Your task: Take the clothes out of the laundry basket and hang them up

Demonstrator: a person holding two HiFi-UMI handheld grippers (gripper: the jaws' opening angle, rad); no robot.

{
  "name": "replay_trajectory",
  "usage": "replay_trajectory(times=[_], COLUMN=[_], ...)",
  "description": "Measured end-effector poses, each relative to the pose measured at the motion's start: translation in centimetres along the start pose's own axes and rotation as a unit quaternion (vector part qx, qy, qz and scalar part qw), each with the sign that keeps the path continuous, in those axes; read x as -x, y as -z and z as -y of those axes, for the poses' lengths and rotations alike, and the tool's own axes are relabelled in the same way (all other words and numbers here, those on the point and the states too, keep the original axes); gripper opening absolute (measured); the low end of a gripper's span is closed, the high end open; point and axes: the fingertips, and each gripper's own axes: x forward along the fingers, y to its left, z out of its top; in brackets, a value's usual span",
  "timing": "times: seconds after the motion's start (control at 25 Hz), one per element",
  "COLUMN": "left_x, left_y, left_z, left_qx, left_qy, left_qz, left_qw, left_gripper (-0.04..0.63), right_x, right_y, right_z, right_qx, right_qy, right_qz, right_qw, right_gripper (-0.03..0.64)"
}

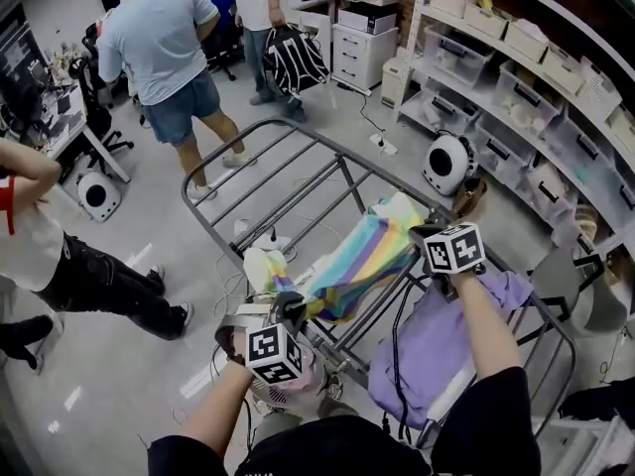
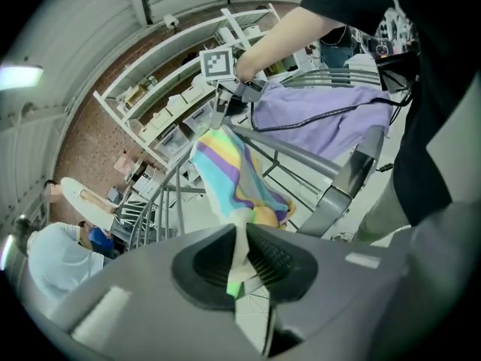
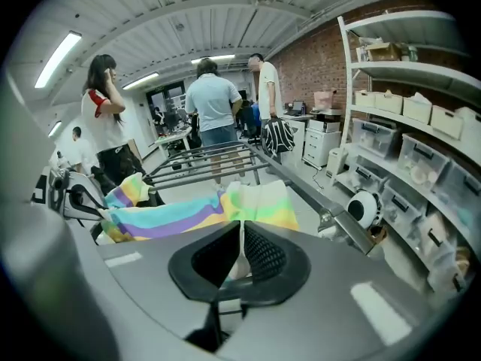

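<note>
A rainbow-striped cloth (image 1: 362, 261) is stretched between my two grippers, above the bars of a grey metal drying rack (image 1: 260, 172). My left gripper (image 1: 288, 311) is shut on the cloth's near corner, at the rack's front edge. The left gripper view shows the fabric (image 2: 233, 171) running into the closed jaws (image 2: 239, 268). My right gripper (image 1: 427, 234) is shut on the far corner, further back and to the right. Its own view shows the cloth (image 3: 188, 213) pinched between its jaws (image 3: 240, 256). A purple garment (image 1: 437, 350) hangs over the rack at right.
A person in a light blue shirt (image 1: 164, 48) stands beyond the rack, and another in black trousers (image 1: 89, 276) is at the left. Shelves with storage bins (image 1: 526, 77) run along the right. A round white device (image 1: 448, 162) stands on the floor. A cable (image 1: 397, 365) crosses the purple garment.
</note>
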Motion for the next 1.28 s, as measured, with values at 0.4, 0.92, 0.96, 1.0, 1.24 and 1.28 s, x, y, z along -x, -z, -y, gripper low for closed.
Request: replay_trajectory(times=[0.4,0.92,0.96,1.0,1.24,1.28], left_x=[1.0,0.9,0.9,1.0,1.4,1.4], left_y=[-0.3,-2.2,-2.4,-2.6,-2.8,-2.8], left_z=[0.3,-2.1,-2.4,-2.7,-4.2,-4.2], left_qx=[0.049,0.093,0.097,0.102,0.121,0.123], left_qy=[-0.003,-0.039,-0.041,-0.043,-0.063,-0.064], left_qz=[0.020,0.059,0.064,0.068,0.084,0.084], left_qw=[0.9986,0.9931,0.9924,0.9915,0.9871,0.9868], left_gripper=[0.098,0.109,0.109,0.109,0.109,0.109], right_x=[-1.3,-7.9,-7.9,-7.8,-7.8,-7.9], right_y=[-2.7,-5.6,-5.7,-5.8,-5.3,-5.3], right_z=[1.1,-1.5,-1.4,-1.5,-2.3,-2.2], right_qx=[-0.006,0.010,0.000,-0.012,0.030,0.044], right_qy=[0.037,0.008,0.001,-0.009,-0.032,-0.025], right_qz=[0.025,0.002,0.007,0.016,0.019,0.020], right_qw=[0.999,1.000,1.000,1.000,0.999,0.999], right_gripper=[0.103,0.116,0.118,0.121,0.160,0.151])
